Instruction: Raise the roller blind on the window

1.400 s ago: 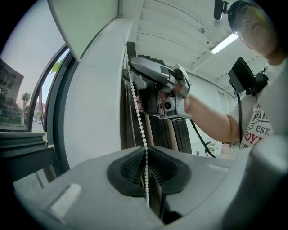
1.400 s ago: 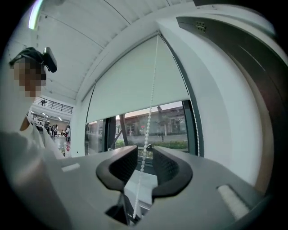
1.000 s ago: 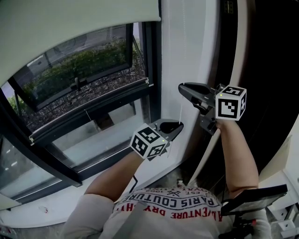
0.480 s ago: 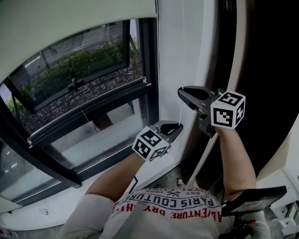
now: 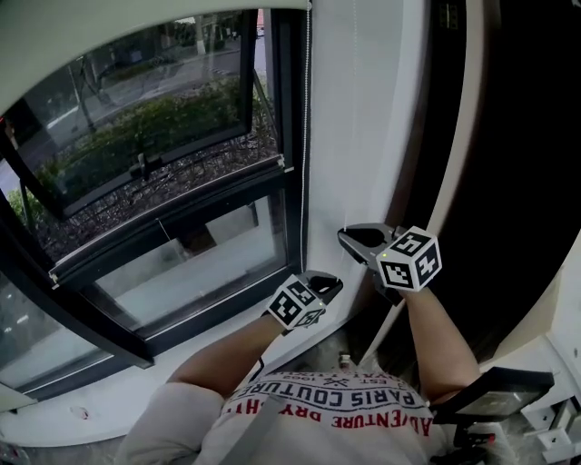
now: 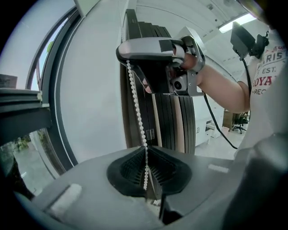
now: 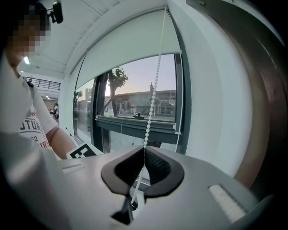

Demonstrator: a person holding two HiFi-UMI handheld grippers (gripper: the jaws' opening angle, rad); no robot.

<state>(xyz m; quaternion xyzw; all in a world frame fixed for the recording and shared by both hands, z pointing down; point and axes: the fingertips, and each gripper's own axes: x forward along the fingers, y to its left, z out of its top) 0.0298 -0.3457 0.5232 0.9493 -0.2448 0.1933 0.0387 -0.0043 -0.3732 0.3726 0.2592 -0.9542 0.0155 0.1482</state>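
The pale roller blind (image 5: 136, 27) hangs across the top of the window (image 5: 163, 182); its lower edge (image 7: 130, 49) also shows in the right gripper view. A white bead chain (image 6: 137, 112) runs down along the white wall beside the window. My right gripper (image 5: 349, 236) is shut on the chain (image 7: 153, 103), which enters between its pads (image 7: 145, 150). Lower and to the left, my left gripper (image 5: 331, 283) is shut on the same chain, pinched between its black ribbed pads (image 6: 146, 150). In the left gripper view the right gripper (image 6: 153, 49) is directly above, with the chain taut between the two.
A black window frame (image 5: 290, 136) and a white sill (image 5: 136, 400) lie to the left. Stacked dark panels (image 6: 171, 121) stand at the right of the white wall (image 5: 363, 109). A dark device on a stand (image 5: 495, 390) is at the lower right.
Both grippers have dropped lower along the wall with the chain held in them. The blind's bottom edge has gone up, so more of the window shows.
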